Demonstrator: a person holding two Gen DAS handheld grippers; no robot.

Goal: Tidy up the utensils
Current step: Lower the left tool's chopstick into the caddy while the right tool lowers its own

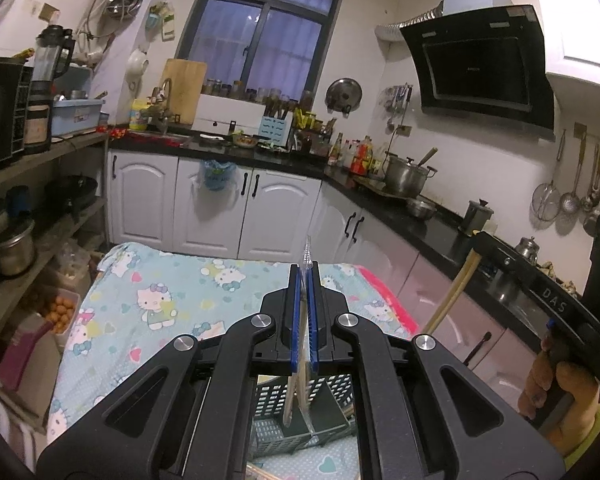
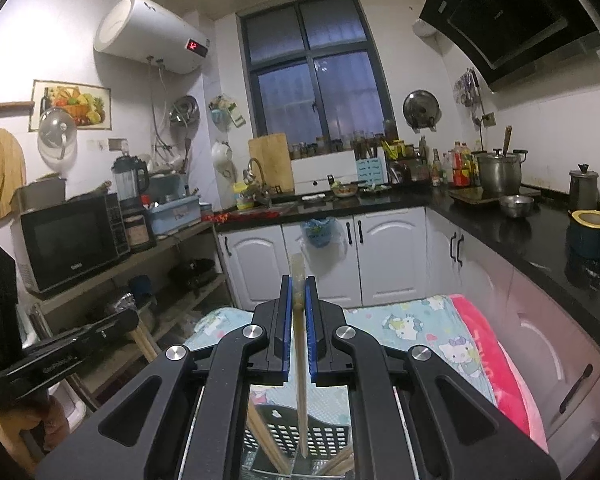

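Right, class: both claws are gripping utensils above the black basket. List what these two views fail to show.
- Left wrist view: left claw holds thin utensils; edge-on, type unclear.
- Both views: basket mostly hidden behind claw bodies; its contents unreadable.
- Right wrist view: right claw grips chopsticks; count unclear.

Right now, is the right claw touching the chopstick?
Touching. The right wrist view shows the right claw with both blue pads pressed against the chopstick.

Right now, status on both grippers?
Left gripper shut on clear utensil. Right gripper shut on chopstick. Both held above slotted basket. Nothing blocking.
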